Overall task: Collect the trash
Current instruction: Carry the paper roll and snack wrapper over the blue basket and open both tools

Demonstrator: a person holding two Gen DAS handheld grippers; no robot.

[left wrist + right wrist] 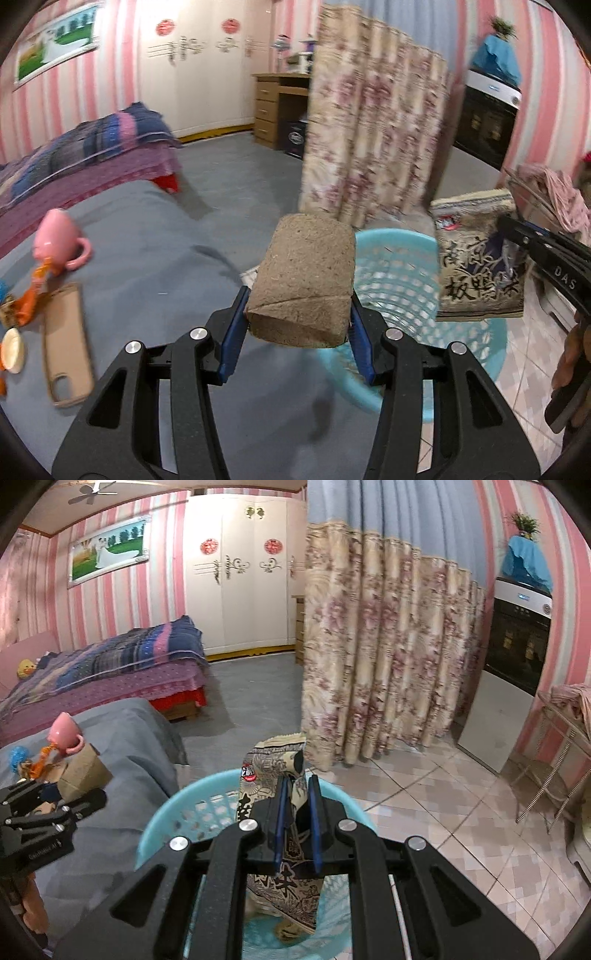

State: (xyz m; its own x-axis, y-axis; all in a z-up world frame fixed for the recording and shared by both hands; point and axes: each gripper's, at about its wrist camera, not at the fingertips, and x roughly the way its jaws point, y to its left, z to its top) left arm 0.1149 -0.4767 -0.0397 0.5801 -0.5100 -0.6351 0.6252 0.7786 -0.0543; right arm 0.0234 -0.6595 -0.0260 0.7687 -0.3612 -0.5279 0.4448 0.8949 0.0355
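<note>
Above basket (pixel 173 805): right hand-held gripper (pixel 297 823) pinching snack bag (pixel 275 764); left hand-held gripper (pixel 297 325) clamping cardboard tube (pixel 306 273) at basket's 9 o'clock. Judgement: centre each over opening before release.

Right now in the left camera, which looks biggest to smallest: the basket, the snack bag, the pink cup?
1. basket
2. snack bag, though it hangs nearer the camera, so this is unsure
3. pink cup

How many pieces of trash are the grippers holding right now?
2: a cardboard tube in the left gripper, and a snack bag in the right gripper over the blue basket.
</note>
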